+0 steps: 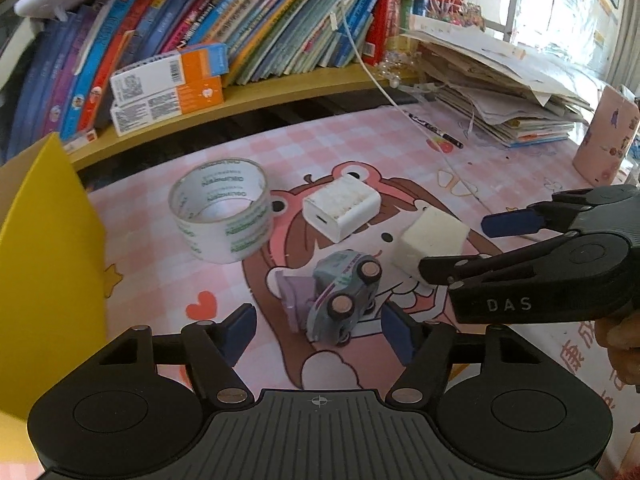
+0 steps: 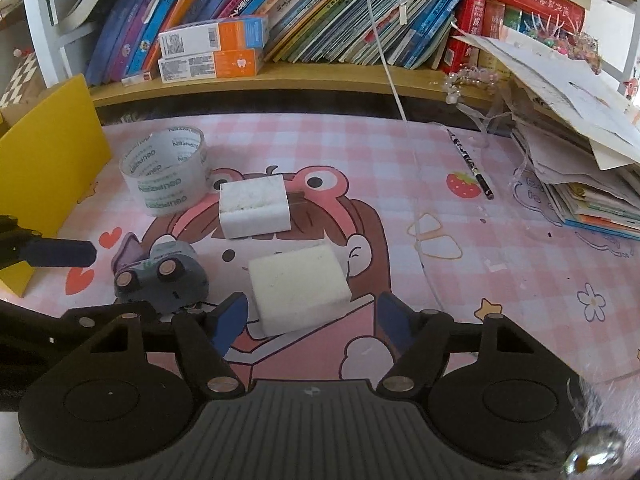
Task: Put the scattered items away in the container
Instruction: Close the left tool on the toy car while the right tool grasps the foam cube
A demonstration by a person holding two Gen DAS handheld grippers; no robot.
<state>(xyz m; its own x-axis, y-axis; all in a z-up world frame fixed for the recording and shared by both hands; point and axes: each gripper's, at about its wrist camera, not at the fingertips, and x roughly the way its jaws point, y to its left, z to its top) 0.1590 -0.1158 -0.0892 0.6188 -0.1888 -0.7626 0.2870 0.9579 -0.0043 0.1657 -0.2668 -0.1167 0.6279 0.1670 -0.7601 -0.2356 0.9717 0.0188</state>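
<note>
Pink checked matting (image 2: 400, 152) is seen covering the desk, where a toy car (image 1: 344, 292) lies tipped on its side between the parted jaws of the left gripper (image 1: 318, 330), untouched by the pads. A cream foam block (image 2: 298, 288) is framed by the right gripper (image 2: 312, 318), whose jaws are likewise held apart without pressing it. A tape roll (image 1: 222, 208) and a white charger (image 1: 340, 208) rest nearby, beside the yellow container (image 1: 44, 264) at the left.
</note>
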